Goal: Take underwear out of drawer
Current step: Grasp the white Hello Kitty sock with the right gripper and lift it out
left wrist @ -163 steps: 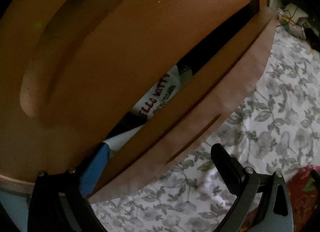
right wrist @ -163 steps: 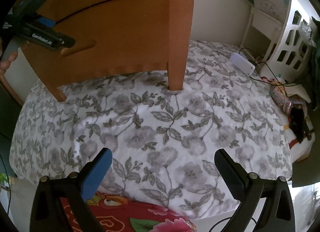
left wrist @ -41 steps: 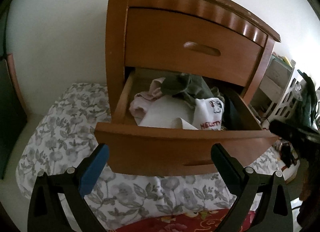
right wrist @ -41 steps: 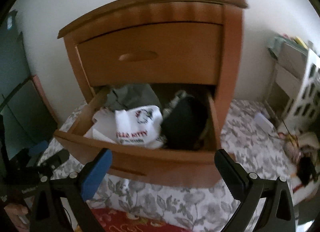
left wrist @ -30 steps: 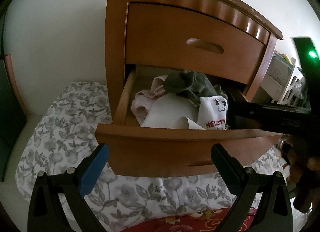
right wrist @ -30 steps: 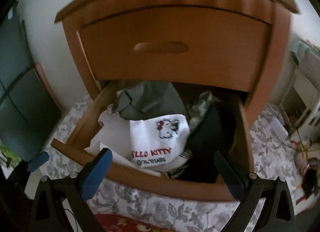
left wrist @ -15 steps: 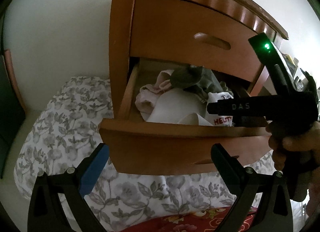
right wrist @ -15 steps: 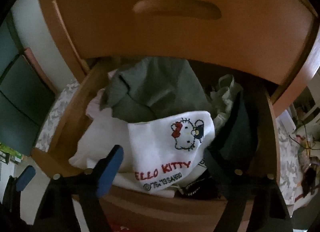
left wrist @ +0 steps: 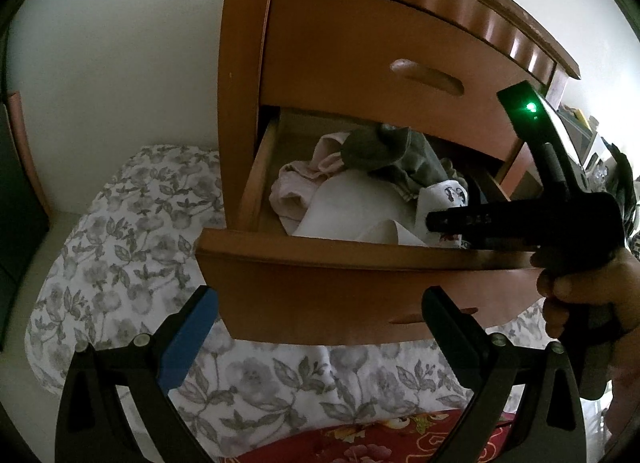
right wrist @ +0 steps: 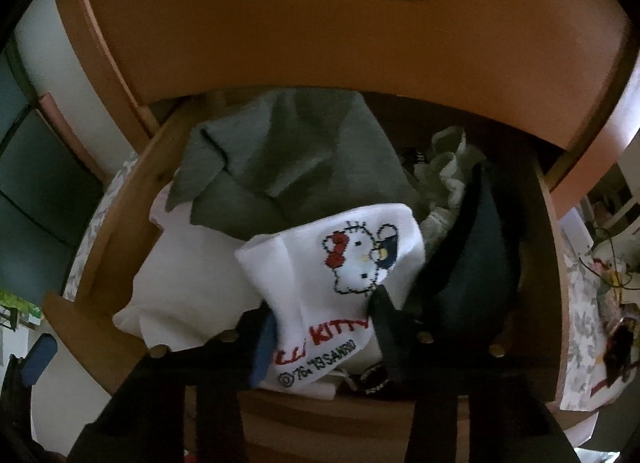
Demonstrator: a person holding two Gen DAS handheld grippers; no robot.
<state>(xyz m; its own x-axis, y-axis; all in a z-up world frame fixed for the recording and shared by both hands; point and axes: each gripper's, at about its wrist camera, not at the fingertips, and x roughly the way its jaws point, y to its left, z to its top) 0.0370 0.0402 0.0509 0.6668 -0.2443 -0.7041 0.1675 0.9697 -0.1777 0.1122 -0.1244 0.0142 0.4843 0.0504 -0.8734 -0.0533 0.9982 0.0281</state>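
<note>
The lower drawer (left wrist: 340, 283) of a wooden nightstand stands pulled out, full of clothes. On top lies white underwear with a Hello Kitty print (right wrist: 344, 263), showing small (left wrist: 440, 199) in the left wrist view. My right gripper (right wrist: 324, 327) reaches over the drawer front, its blue and black fingers pressed on either side of the printed cloth. From the left it appears as a black tool (left wrist: 434, 219) held by a hand (left wrist: 584, 295). My left gripper (left wrist: 318, 303) hangs open in front of the drawer, holding nothing.
A grey garment (right wrist: 304, 167), a white cloth (right wrist: 188, 275), a pink piece (left wrist: 304, 179) and a dark navy item (right wrist: 472, 263) fill the drawer. The upper drawer (left wrist: 360, 47) is closed. A floral sheet (left wrist: 120, 223) and a red patterned cloth (left wrist: 360, 443) lie below.
My right gripper moved forward into the drawer and its fingers narrowed from wide open onto the Hello Kitty underwear. The left gripper stayed open and drifted slightly closer.
</note>
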